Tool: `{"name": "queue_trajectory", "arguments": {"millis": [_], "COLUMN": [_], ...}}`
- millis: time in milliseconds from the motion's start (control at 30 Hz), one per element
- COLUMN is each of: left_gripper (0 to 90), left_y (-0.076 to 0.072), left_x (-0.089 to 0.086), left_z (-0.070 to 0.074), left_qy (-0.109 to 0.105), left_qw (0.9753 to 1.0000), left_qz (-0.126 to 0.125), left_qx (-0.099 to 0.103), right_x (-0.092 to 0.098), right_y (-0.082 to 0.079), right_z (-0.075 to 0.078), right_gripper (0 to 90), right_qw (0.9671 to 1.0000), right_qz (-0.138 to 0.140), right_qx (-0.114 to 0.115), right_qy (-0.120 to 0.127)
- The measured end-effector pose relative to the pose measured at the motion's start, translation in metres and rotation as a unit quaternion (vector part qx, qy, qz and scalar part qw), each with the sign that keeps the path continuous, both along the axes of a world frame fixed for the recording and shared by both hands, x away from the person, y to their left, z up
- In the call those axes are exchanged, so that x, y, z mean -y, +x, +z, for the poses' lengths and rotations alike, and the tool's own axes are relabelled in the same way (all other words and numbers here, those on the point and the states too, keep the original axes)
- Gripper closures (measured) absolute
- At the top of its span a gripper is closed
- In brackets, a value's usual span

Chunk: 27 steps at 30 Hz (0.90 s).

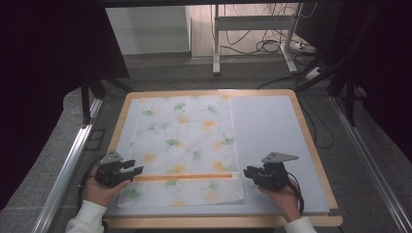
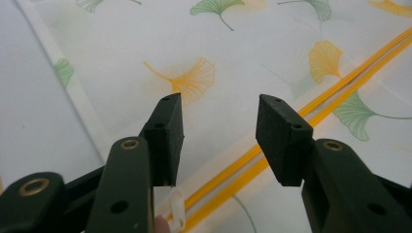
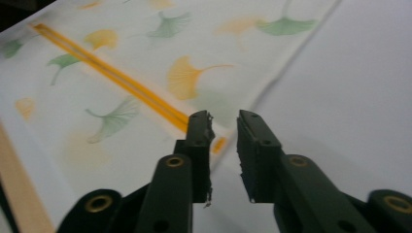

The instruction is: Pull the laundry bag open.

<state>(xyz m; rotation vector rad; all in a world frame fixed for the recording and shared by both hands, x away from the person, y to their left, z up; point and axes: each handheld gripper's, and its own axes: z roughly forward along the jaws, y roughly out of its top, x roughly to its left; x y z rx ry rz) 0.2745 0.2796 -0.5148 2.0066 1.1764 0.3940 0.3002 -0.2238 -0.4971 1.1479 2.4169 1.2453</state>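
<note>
Pouch between both tongs (zipper side)

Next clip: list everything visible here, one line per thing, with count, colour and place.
Cloth cover: one, white with green and orange leaf print, flat on the mat's left half.
Zipper: one, orange, across the cover near its front edge.
Zipper pull: one, white, at the zipper's left end.
Mat: one, pale grey, on the table.
Table: one, light wood rim.
Frame: one, white, on the floor beyond.
Left tool: one, black, open, at the zipper's left end.
Right tool: one, black, narrowly open, at the zipper's right end.
</note>
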Motion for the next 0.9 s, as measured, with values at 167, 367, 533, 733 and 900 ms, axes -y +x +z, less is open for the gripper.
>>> {"name": "queue_trajectory", "arguments": {"millis": [167,367,533,733,900], "left_gripper": [41.3,39.6,39.6,36.9,34.4], "left_y": [0.010,0.022,0.020,0.018,0.017], "left_x": [0.003,0.006,0.006,0.003,0.003], "left_z": [0.005,0.002,0.002,0.001,-0.001], "left_qy": [0.001,-0.005,-0.004,0.000,0.012], "left_qw": [0.9982,0.9992,0.9995,0.9993,0.9992], "left_qz": [0.047,0.027,0.011,0.011,0.009], "left_qx": [0.039,0.029,0.030,0.036,0.038], "right_x": [0.018,0.028,0.040,0.037,0.034], "right_y": [0.009,0.016,0.021,0.019,0.019], "right_z": [-0.007,-0.011,-0.014,-0.013,-0.013], "right_gripper": [62.7,57.2,55.5,52.2,43.2], "right_qw": [0.9991,0.9978,0.9964,0.9970,0.9975], "right_qz": [-0.041,-0.058,-0.080,-0.072,-0.065], "right_qx": [-0.001,0.005,0.000,0.006,0.009], "right_qy": [-0.008,-0.031,-0.028,-0.029,-0.028]}}
